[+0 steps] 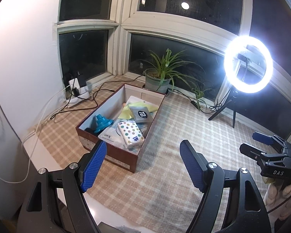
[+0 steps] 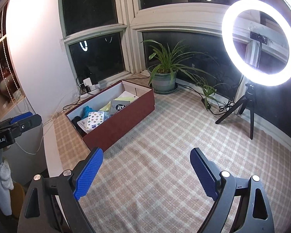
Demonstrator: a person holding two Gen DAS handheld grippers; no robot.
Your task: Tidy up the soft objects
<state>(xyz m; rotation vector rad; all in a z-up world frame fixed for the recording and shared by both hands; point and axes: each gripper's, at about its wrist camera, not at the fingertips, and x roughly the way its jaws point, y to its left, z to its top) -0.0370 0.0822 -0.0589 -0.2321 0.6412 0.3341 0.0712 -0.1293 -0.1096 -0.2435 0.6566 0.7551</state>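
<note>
A red-brown shoebox [image 1: 114,155] [image 2: 122,128] stands open on the checked tablecloth. Inside lie a white tissue pack with coloured dots [image 1: 131,134] [image 2: 94,121], a blue ribbed soft item [image 1: 101,123] [image 2: 87,111], a grey packet [image 1: 142,113] [image 2: 119,105] and yellow cloths [image 1: 143,104] [image 2: 126,98]. My left gripper [image 1: 143,149] is open and empty just before the box's near corner. My right gripper [image 2: 146,153] is open and empty over bare cloth, to the right of the box. Each gripper shows at the other view's edge [image 1: 265,145] [image 2: 19,123].
A potted plant [image 1: 159,77] [image 2: 164,81] stands behind the box by the window. A lit ring light on a tripod [image 1: 248,64] [image 2: 260,42] is at the back right. A power strip with chargers and cables [image 1: 77,91] lies back left. The table edge [image 1: 40,155] runs along the left.
</note>
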